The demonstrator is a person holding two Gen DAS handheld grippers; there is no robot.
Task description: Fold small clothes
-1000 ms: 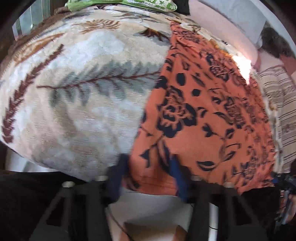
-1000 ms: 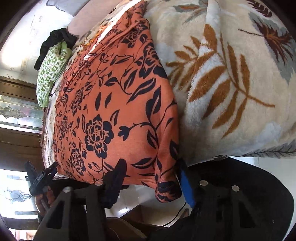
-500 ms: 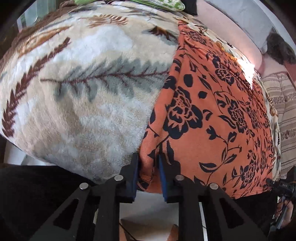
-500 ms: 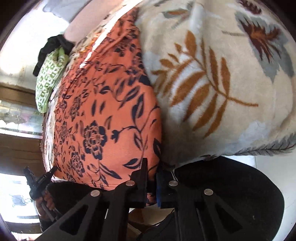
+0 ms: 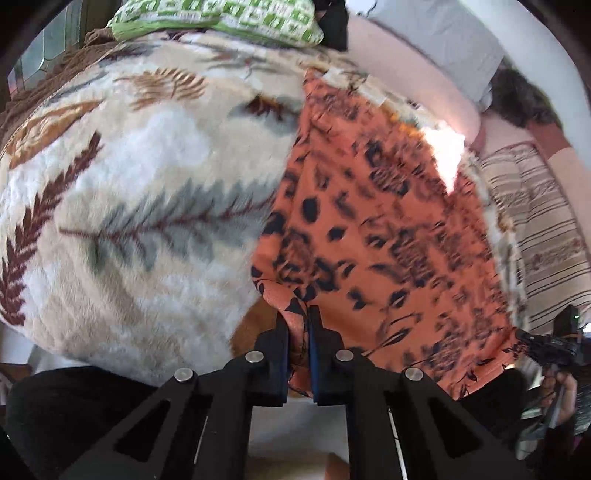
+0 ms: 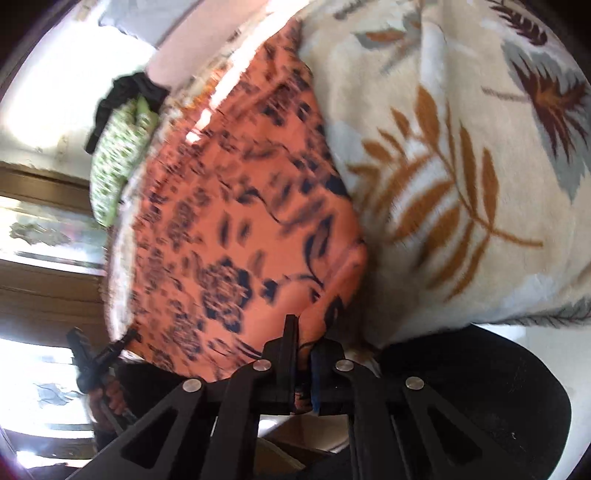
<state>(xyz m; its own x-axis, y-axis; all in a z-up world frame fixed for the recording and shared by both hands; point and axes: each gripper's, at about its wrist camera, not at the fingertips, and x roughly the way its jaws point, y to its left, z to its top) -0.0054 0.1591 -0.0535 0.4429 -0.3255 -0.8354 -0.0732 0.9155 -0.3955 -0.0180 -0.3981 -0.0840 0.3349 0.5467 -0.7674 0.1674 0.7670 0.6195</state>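
Note:
An orange garment with a black flower print (image 5: 388, 240) lies spread on a fleece blanket with leaf patterns (image 5: 129, 206). My left gripper (image 5: 298, 314) is shut on the garment's near left corner and lifts it off the blanket. My right gripper (image 6: 301, 328) is shut on the garment's (image 6: 229, 236) other near corner, which is also raised. The right gripper also shows in the left wrist view (image 5: 546, 347), and the left gripper in the right wrist view (image 6: 96, 354), each at a hem corner.
A green patterned pillow (image 5: 218, 18) lies at the far end of the blanket with a black cloth (image 5: 332, 22) beside it. A striped cloth (image 5: 535, 229) lies at the right. The blanket (image 6: 461, 184) drops off at the near edge.
Both grippers went from open around the hem corners to shut on them. They have since lifted the corners and moved them forward over the garment.

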